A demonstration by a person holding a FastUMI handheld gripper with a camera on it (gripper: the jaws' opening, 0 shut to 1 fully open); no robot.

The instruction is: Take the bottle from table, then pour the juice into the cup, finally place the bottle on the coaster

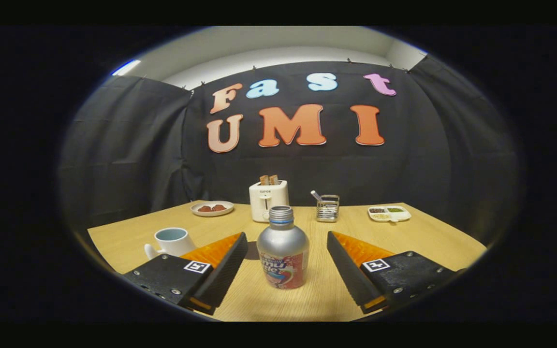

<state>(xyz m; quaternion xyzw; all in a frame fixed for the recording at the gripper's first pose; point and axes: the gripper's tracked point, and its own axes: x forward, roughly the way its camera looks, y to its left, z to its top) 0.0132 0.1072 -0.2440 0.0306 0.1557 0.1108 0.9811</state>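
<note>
Hand-held gripper (287, 263) wide open, holding nothing; bottle (283, 253) upright between fingers, untouched.
Risk: uneven closing tips it toward cup (172, 241).

Along the worktop's (418, 241) far edge I see a plate (212, 209), toaster (268, 200), wire holder (327, 208) and divided dish (388, 213).
</note>
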